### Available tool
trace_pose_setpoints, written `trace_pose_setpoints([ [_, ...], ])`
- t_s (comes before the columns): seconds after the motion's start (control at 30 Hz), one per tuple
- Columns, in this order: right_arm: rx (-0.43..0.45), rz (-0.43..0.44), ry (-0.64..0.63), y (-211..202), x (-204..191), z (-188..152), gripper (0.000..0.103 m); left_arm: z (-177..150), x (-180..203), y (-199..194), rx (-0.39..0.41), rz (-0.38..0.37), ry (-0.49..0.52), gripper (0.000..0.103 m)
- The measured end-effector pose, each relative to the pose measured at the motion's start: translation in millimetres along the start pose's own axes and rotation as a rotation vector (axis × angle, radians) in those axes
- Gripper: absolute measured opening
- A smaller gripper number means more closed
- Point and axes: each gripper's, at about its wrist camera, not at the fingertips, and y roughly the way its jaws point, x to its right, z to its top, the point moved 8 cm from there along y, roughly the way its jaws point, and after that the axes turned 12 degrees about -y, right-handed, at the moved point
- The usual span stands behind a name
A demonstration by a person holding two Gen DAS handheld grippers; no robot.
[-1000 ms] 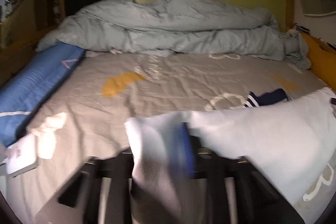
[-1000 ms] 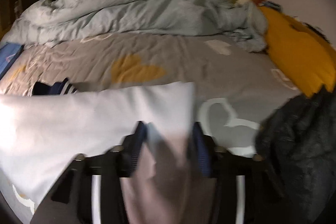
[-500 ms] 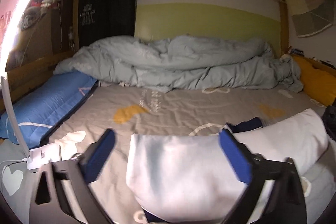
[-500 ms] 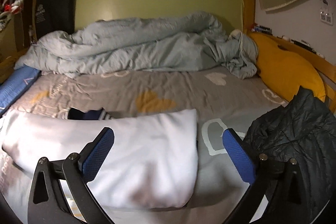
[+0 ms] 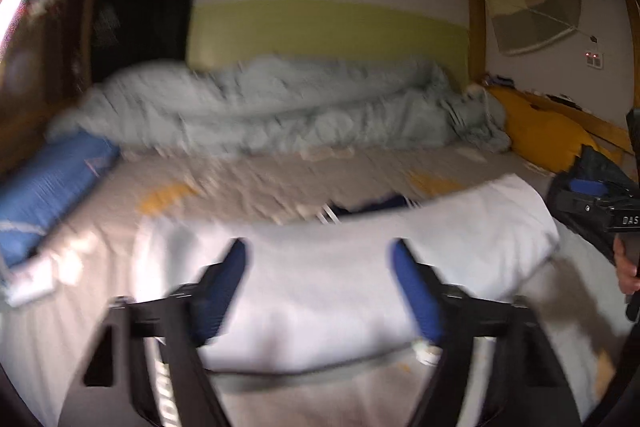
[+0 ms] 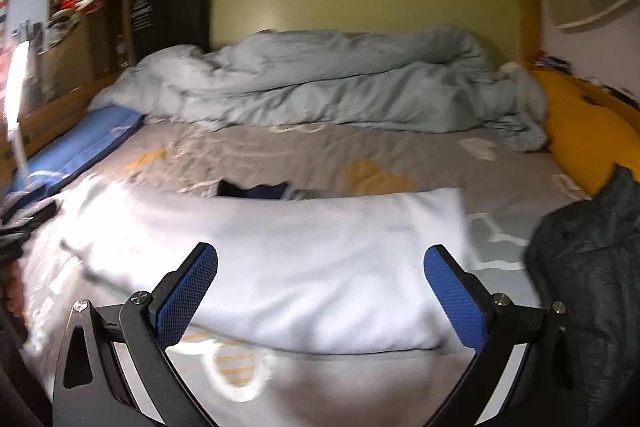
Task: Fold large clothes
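Garment: folded white soft-fabric garment [image 5: 344, 267] lying flat as a broad, puffy rectangle on the grey patterned bed sheet [image 6: 304, 155], near the front edge of the bed.
Garment surface: plain white on top, smooth with a few shallow creases; its front edge is a rounded fold, and in the right wrist view its right end [image 6: 448, 227] is a straight edge.
Garment, far edge: a dark navy part with white stripes [image 6: 256, 190] peeks out from behind it; whether that is part of the same garment cannot be told.
Left hand-held gripper: left hand-held gripper [image 5: 320, 291] released, blue pads apart above the garment with nothing pressed between them; its jaws have just been closing from a wider spread.
Right hand-held gripper: right hand-held gripper [image 6: 320, 295] released, jaws spread wide over the right half of the garment, pads clear of the cloth.
Bed sheet: grey with white outlined and yellow shapes printed on it.
Bed, far end: crumpled pale blue-grey duvet [image 6: 320, 83] heaped across the head of the bed.
Bed, left side: long blue pillow [image 5: 44, 187] along the edge.
Bed, right side: mustard-yellow cushion [image 6: 592, 131] by the wall, and a dark quilted jacket [image 6: 588, 279] bunched just right of the garment.
Sharpness: left wrist view is motion-blurred, so fine cloth detail there is unclear.
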Motion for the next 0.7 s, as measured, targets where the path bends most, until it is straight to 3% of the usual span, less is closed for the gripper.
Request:
trace_pose_setpoints([
  [0.07, -0.013, 0.055, -0.018, 4, -19, 1, 0.095, -15, 2, 21, -0.086, -0.034, -0.035, 0.043],
  [0.13, -0.037, 0.096, -0.030, 12, -36, 1, 0.079, -28, 2, 41, -0.154, -0.055, -0.065, 0.030],
  [0.3, -0.192, 0.286, 0.043, 60, -89, -7, 0.020, -66, -10, 78, -0.316, -0.035, -0.143, 0.021],
  [0.43, -0.270, 0.408, 0.109, 98, -127, -4, 0.008, -89, -25, 90, -0.376, -0.066, -0.223, 0.020],
  [0.53, -0.318, 0.427, 0.092, 123, -152, -2, 0.005, -89, -30, 93, -0.380, -0.089, -0.255, 0.017],
  [0.7, -0.413, 0.446, 0.070, 169, -184, -15, 0.002, -90, -27, 92, -0.343, -0.085, -0.227, 0.017],
])
